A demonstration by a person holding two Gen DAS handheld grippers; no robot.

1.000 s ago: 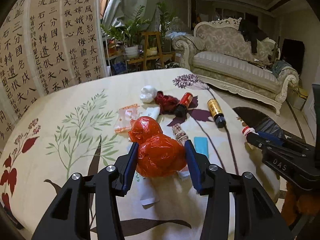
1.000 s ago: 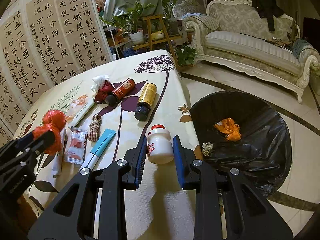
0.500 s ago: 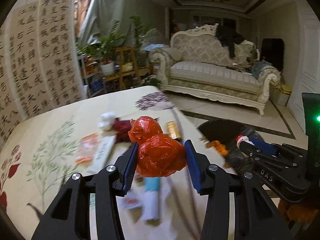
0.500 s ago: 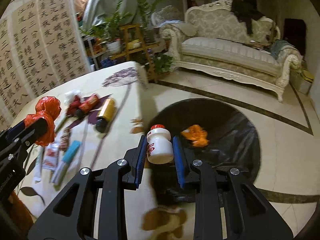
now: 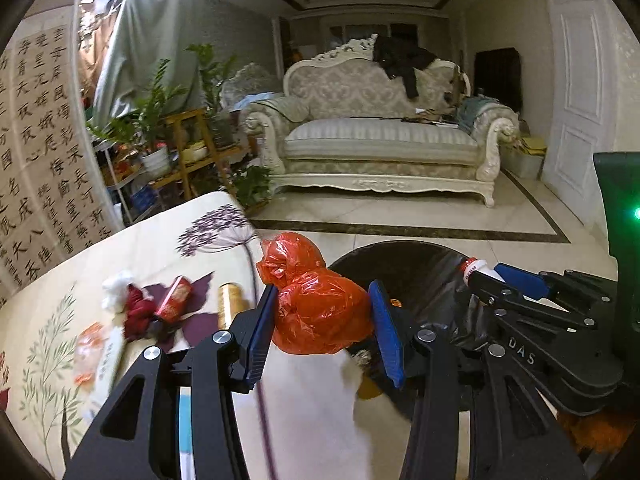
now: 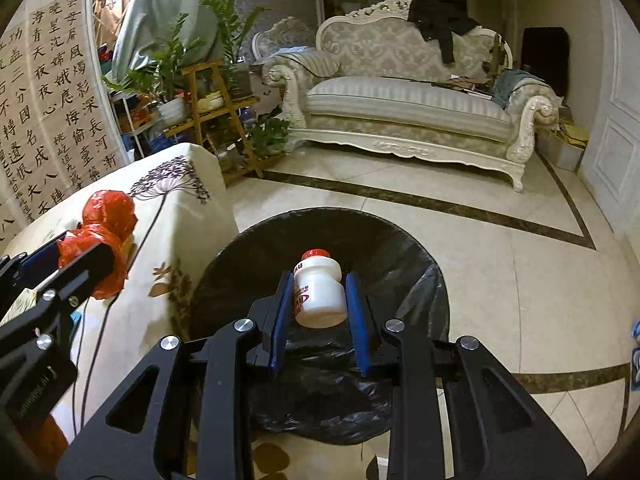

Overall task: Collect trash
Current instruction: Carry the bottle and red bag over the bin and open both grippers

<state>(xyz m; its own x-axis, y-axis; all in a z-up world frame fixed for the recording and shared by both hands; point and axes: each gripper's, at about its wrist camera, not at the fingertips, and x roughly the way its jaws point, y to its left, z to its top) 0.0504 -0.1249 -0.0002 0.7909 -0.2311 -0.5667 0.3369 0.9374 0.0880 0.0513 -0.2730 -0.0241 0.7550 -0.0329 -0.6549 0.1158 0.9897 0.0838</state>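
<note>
1. Now, left gripper (image 5: 322, 326) clamped on crumpled red plastic bag (image 5: 316, 312), blue pads pressing both its sides; bag held above table edge, just beside bin rim.
2. Right gripper (image 6: 320, 312) closed narrow on small white bottle (image 6: 319, 292) with red cap, upright between pads, hanging over black-lined trash bin (image 6: 404, 256).
3. Same bottle seen from left wrist view at far right, over bin (image 5: 420, 268).
4. Bin on floor, touching table corner; inside partly hidden by grippers, something orange (image 5: 394, 302) barely visible in it.
5. Left on flower-print tablecloth (image 5: 152, 248): white crumpled wad (image 5: 116, 282), dark red cloth lump (image 5: 138, 312), red bottle lying down (image 5: 176, 300), yellow-label bottle lying down (image 5: 230, 304), orange-print wrapper (image 5: 90, 348), blurred.
6. Blue item (image 5: 185, 420) under left gripper's finger, mostly hidden, cannot tell what.
7. Behind: ornate pale sofa (image 6: 404, 100) with black garment (image 6: 440, 24) over backrest, potted plants (image 6: 176, 68) on wooden stand, calligraphy screen (image 6: 52, 112) at left, white door (image 5: 576, 92) at right.
8. Nothing between bottle and bin opening; red bag not over bin mouth, table edge below it.
</note>
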